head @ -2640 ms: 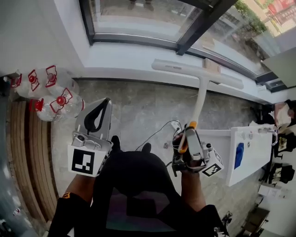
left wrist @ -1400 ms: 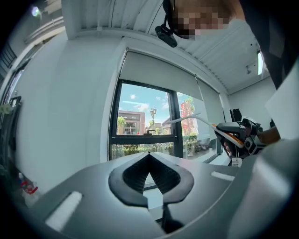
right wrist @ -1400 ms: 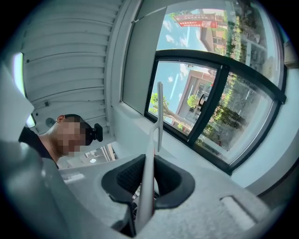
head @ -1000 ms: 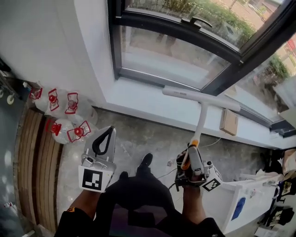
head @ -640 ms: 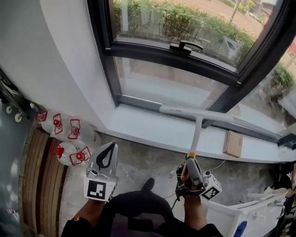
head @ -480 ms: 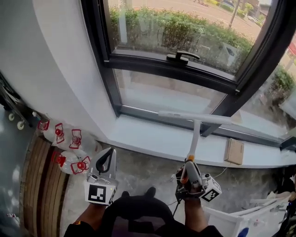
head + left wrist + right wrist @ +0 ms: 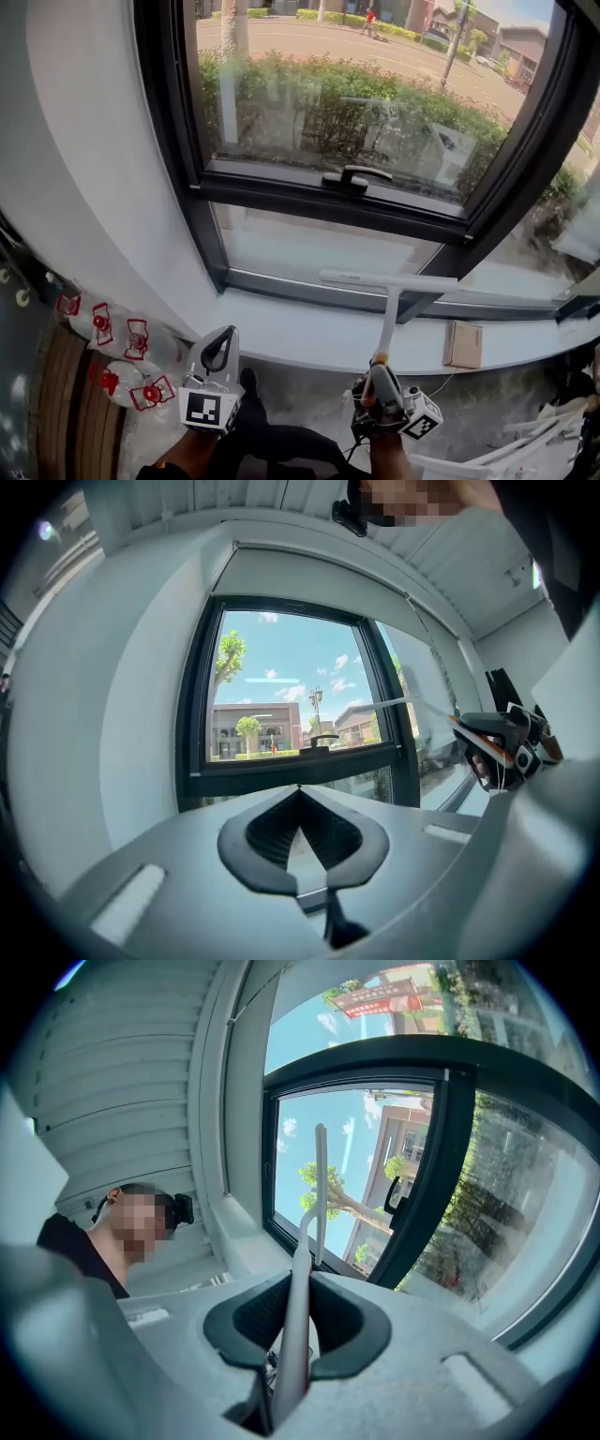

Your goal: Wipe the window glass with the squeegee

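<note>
The white T-shaped squeegee (image 7: 387, 282) is upright, its blade level in front of the lower edge of the window glass (image 7: 330, 249). I cannot tell whether the blade touches the glass. My right gripper (image 7: 377, 373) is shut on the squeegee's orange-tipped handle. In the right gripper view the squeegee shaft (image 7: 298, 1326) runs up between the jaws of the right gripper (image 7: 305, 1284). My left gripper (image 7: 218, 350) hangs below the sill at the left. The left gripper (image 7: 300, 793) is shut with nothing in it.
A black window handle (image 7: 351, 177) sits on the frame's middle bar. A brown box (image 7: 461, 344) lies on the white sill (image 7: 300, 328) to the right. Several water bottles with red handles (image 7: 127, 361) lie on the floor at the left, by the wall.
The view has swung up from the floor to the window. My right gripper has raised the squeegee from sill height to the lower pane. The left gripper has stayed shut and low.
</note>
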